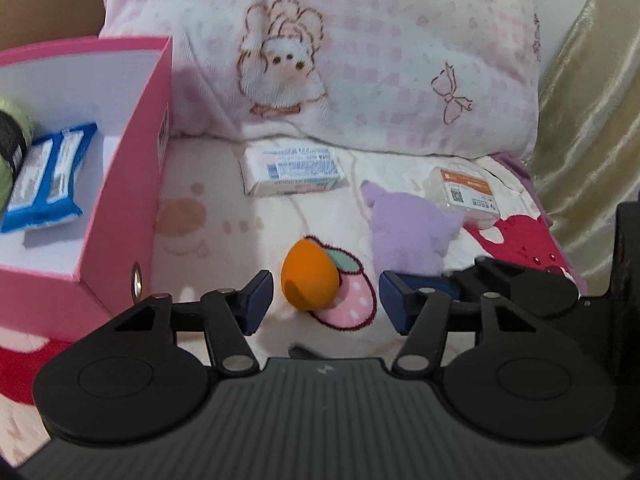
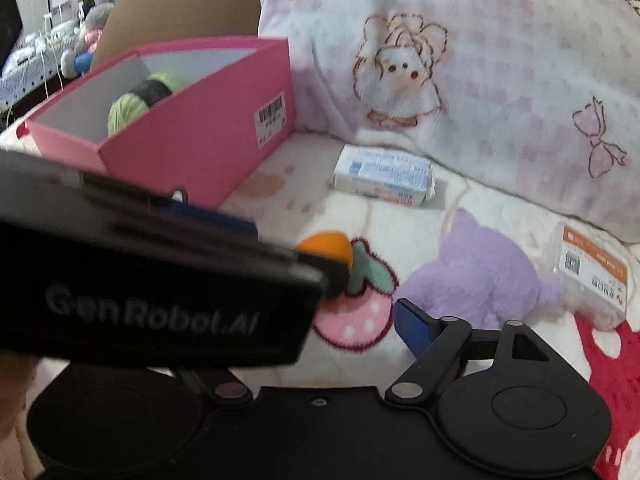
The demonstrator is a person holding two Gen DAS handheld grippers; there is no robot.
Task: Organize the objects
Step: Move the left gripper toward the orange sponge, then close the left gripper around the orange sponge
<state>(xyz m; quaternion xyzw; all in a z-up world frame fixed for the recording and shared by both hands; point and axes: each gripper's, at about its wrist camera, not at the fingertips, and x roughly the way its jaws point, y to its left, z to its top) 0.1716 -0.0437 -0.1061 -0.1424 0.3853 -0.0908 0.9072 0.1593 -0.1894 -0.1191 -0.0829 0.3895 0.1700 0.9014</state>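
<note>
- Orange egg-shaped sponge [image 1: 309,280] lay on the bed's blanket [image 1: 224,200], partly over a strawberry pattern, just beside the pink box [image 1: 120,184] and near a purple plush toy [image 1: 404,232].
- Left gripper [image 1: 326,302] hung low over the sponge, its fingers [image 1: 256,300] about half open, one on each side of it; the pads did not press on it, so nothing was held.
- Right gripper [image 2: 360,320] stood wide, with nothing seen between its fingers [image 2: 414,330]; only one finger showed, the other hidden behind the left gripper's body, and the plush toy lay just beyond it.
- Inside the box lay a blue packet [image 1: 44,176] and a green ball of yarn [image 2: 128,110]; a white tissue pack [image 1: 290,170] and a small clear case [image 1: 464,196] were left on the blanket by the pillow [image 1: 360,60].
- The step in hand looked like the grasp on the sponge, with several items not yet boxed.
- Next, the left fingers would need to close gently on the soft sponge, lift it clear of the blanket, and carry it over the box wall.
</note>
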